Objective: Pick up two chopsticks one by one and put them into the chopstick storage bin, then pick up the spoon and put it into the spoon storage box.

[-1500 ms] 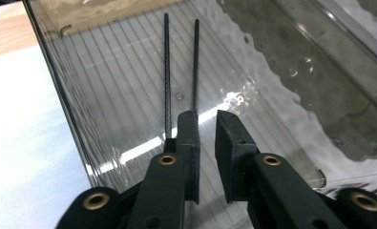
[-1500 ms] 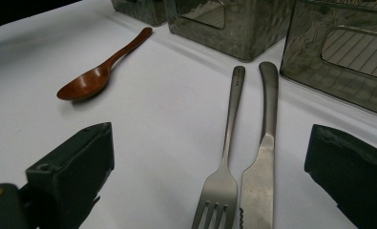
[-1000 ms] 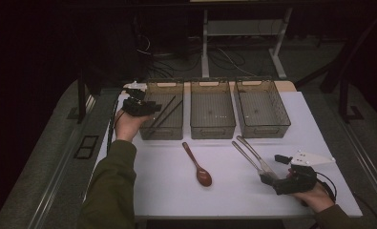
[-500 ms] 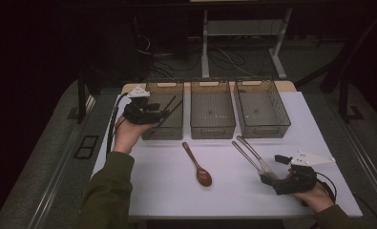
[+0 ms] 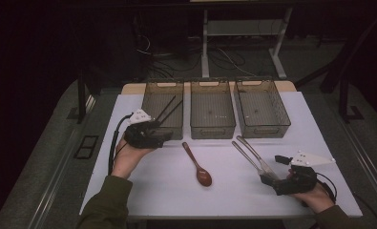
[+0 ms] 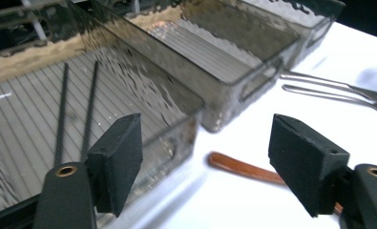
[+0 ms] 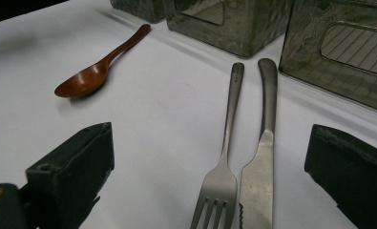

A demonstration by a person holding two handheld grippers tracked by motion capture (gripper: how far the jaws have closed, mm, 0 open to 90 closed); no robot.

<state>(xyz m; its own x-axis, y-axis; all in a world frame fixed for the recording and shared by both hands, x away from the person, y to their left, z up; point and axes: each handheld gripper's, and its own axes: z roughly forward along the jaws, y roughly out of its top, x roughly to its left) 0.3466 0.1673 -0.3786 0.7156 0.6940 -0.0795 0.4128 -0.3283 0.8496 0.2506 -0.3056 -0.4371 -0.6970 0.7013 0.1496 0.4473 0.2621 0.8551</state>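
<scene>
My left gripper (image 5: 163, 136) hovers open and empty at the front edge of the left clear bin (image 5: 150, 102), which holds two black chopsticks (image 5: 170, 108). In the left gripper view (image 6: 205, 162) the chopsticks (image 6: 76, 109) lie on the bin floor, and the brown wooden spoon's handle (image 6: 238, 168) shows between the jaws. The spoon (image 5: 199, 165) lies on the white table in front of the middle bin (image 5: 213, 128). My right gripper (image 5: 268, 178) rests open at the near ends of a metal fork (image 7: 229, 124) and knife (image 7: 266, 143), gripping neither.
The right bin (image 5: 262, 129) and the middle bin look empty. A white table (image 5: 167, 191) carries everything, with dark floor and a desk frame (image 5: 205, 43) behind it. A cable (image 5: 113, 145) trails from the left gripper.
My left gripper has come back from above the left bin toward the person, down to the bin's front edge. The right gripper has stayed put.
</scene>
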